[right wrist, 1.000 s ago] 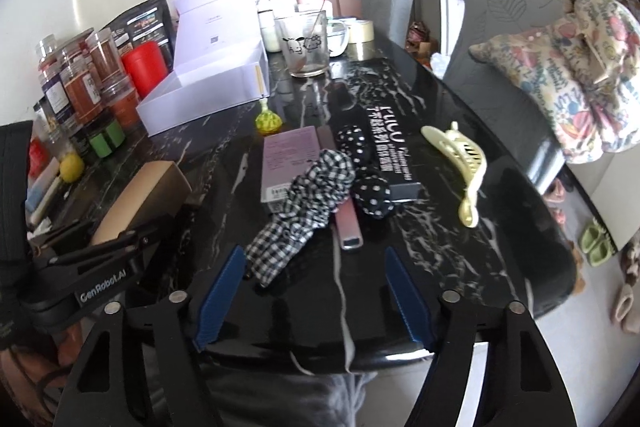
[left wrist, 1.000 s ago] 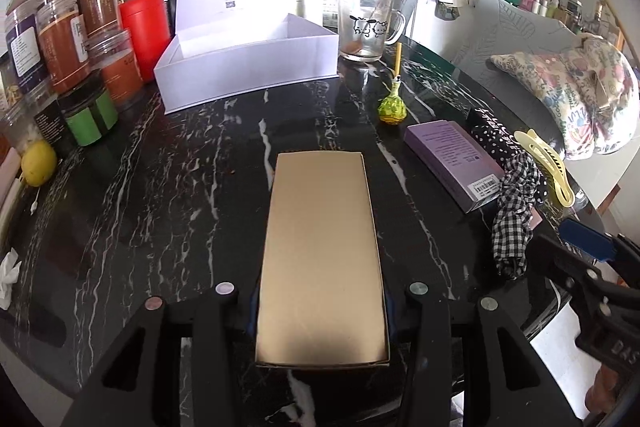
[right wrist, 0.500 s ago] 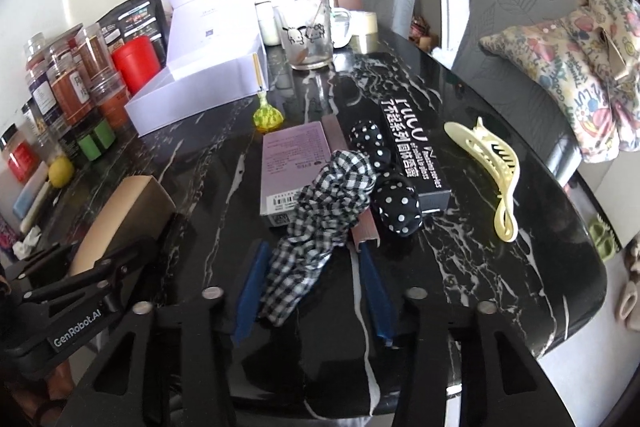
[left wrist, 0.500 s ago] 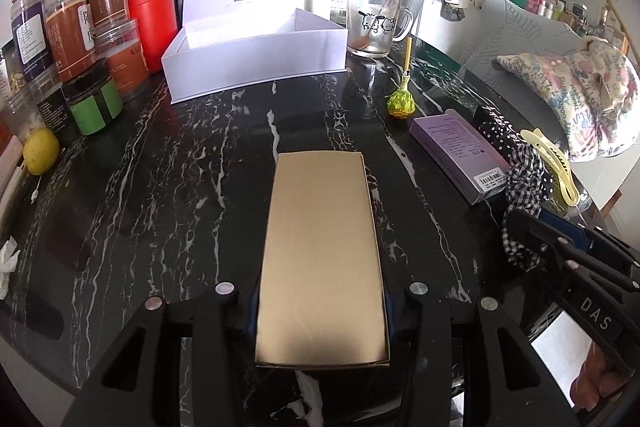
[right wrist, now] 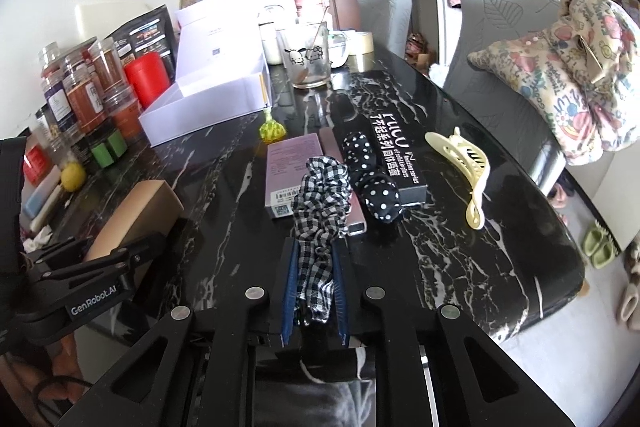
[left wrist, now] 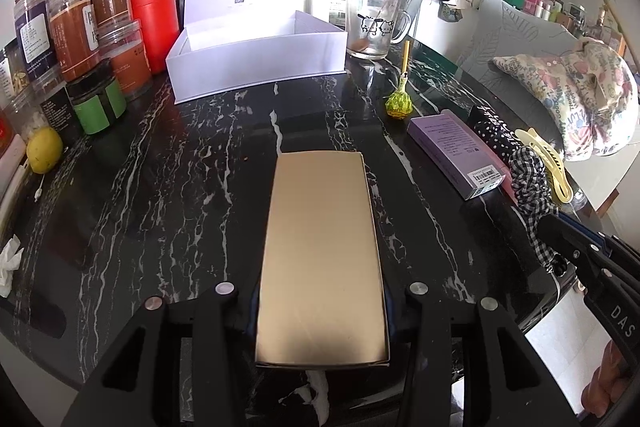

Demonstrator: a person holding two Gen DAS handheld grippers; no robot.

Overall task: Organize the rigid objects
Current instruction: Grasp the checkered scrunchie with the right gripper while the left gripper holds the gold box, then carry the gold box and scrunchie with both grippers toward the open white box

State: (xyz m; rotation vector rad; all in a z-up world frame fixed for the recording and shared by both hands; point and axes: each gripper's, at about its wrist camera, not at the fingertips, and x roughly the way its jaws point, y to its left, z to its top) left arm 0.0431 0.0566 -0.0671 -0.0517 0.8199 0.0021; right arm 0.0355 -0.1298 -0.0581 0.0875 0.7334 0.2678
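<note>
Both cams ride low over the black marble table (left wrist: 160,187), looking along it toward the white open box (left wrist: 256,59) and the glass mug (left wrist: 372,27) at the top of the frame. The left one sits close behind a gold box (left wrist: 322,259) filling lower center. The right one sits further right, close over the checkered scrunchie (right wrist: 320,211). Both catch the purple box (right wrist: 294,167) and yellow hair claw (right wrist: 468,167).
</note>
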